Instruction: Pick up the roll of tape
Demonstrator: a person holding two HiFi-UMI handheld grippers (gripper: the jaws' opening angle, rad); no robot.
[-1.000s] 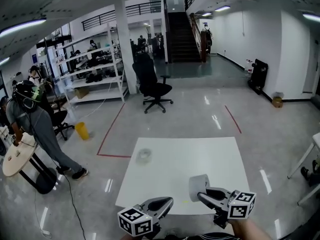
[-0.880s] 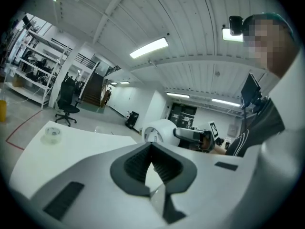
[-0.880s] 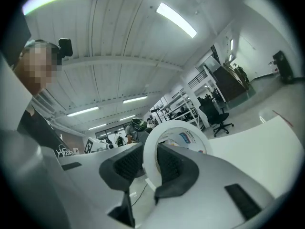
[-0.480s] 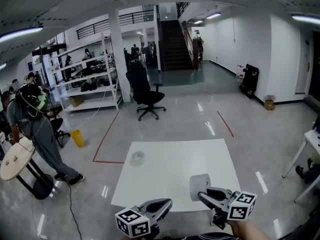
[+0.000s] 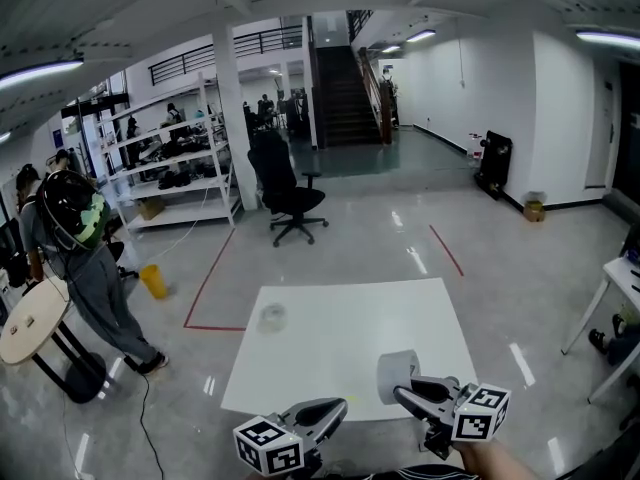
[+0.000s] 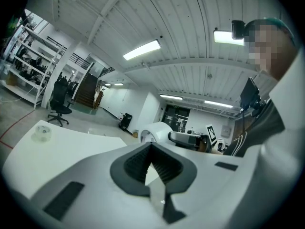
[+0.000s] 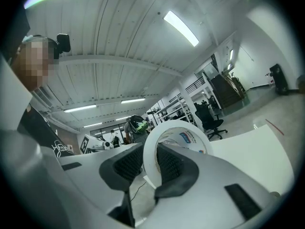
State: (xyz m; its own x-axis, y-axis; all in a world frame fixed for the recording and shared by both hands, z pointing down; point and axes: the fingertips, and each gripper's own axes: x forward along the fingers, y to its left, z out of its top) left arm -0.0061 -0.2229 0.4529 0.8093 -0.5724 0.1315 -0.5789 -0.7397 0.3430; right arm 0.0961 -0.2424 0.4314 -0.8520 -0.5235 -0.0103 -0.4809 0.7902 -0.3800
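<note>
A white roll of tape [image 5: 397,371] hangs above the near edge of the white table [image 5: 400,318], with my right gripper [image 5: 406,393] shut on it. In the right gripper view the roll's wall [image 7: 177,130] stands between the dark pads [image 7: 127,164]. My left gripper [image 5: 338,406] is lower and to the left, shut with nothing in it; its pads [image 6: 161,167] meet at the tips. From the left gripper view the white roll [image 6: 153,131] and the right gripper [image 6: 188,138] show ahead. A second, clear roll [image 5: 271,317] lies on the table's far left.
A person [image 5: 85,268] stands by a round table [image 5: 28,320] at the left. Beyond the white table are a black office chair [image 5: 285,193], a yellow bin [image 5: 153,280], shelving [image 5: 170,158] and red floor lines [image 5: 205,283]. Another white table [image 5: 618,286] is at the right edge.
The head view has shifted a little, so the table sits slightly farther up and left. Both grippers keep their places in the picture, and the white roll stays gripped.
</note>
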